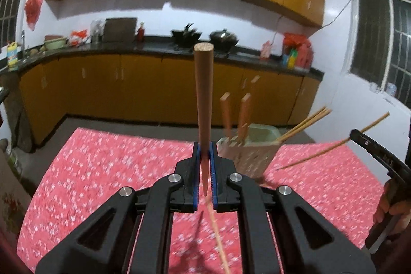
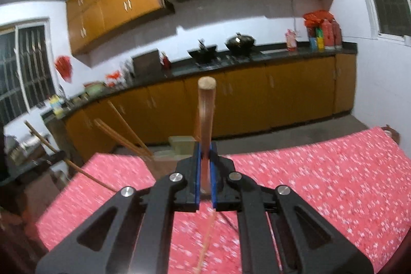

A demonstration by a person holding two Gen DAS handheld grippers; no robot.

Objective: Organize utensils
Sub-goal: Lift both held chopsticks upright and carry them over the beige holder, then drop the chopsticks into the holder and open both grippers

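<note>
Both my left gripper (image 1: 205, 166) and right gripper (image 2: 205, 166) have jaws clamped on upright wooden handles (image 1: 203, 99) (image 2: 205, 117), and the utensil holder (image 1: 250, 153) stands on the counter (image 1: 102, 166) just ahead-right of my nearer left.

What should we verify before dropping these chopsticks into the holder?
1. Left claw grip on left chopstick: ok, shut on it, stick pointing forward along the fingers.
2. Right claw grip on right chopstick: ok, shut on it.
3. Holder upright on the red tablecloth: ok, though blurred.
4. Free space in holder: cannot tell; it already carries stored chopsticks and wooden handles, and the opening is blurred.
5. Claws apart: ok; the right one sits at the far right edge of the left view.
</note>
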